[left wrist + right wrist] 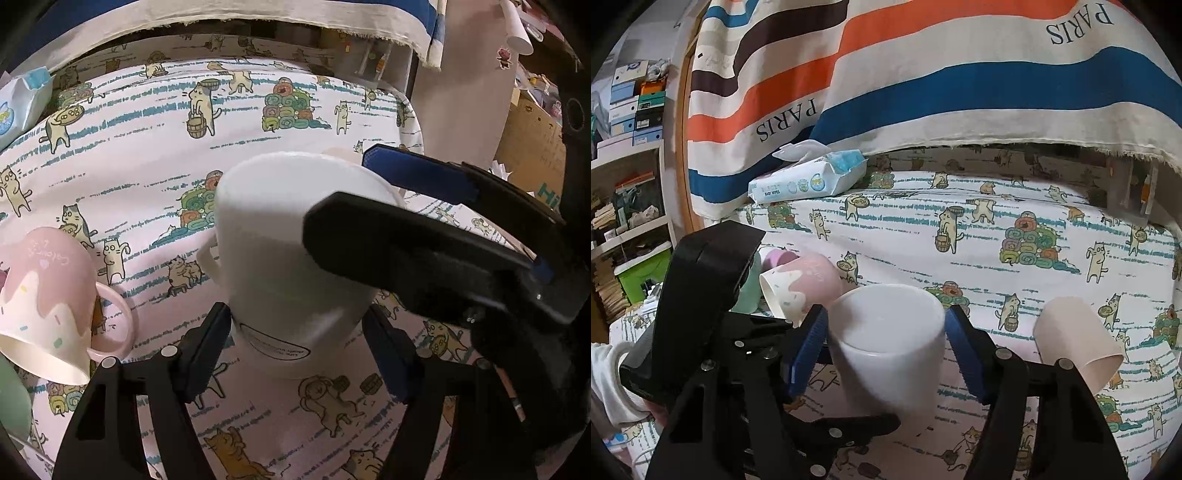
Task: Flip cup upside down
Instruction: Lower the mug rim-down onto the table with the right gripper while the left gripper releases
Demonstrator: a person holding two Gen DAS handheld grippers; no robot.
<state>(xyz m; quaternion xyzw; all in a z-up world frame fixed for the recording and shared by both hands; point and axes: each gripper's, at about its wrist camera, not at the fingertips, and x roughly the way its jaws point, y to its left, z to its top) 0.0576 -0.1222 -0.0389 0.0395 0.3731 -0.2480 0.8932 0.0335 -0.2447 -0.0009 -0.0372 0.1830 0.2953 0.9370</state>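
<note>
A white cup (291, 258) with a handle on its left stands between both grippers over the cat-print cloth. In the left wrist view my left gripper (299, 339) holds its lower body between the two fingers. My right gripper (369, 184) comes in from the right across the cup's upper part. In the right wrist view the same white cup (886, 332) sits between the blue pads of my right gripper (884, 332), which touch its sides. The cup's flat closed face points up at the camera there.
A pink and white mug (51, 295) lies on its side at the left, also seen in the right wrist view (801, 284). A beige cup (1075, 343) lies at the right. A pack of baby wipes (809, 177) sits at the back by a striped cloth (960, 92).
</note>
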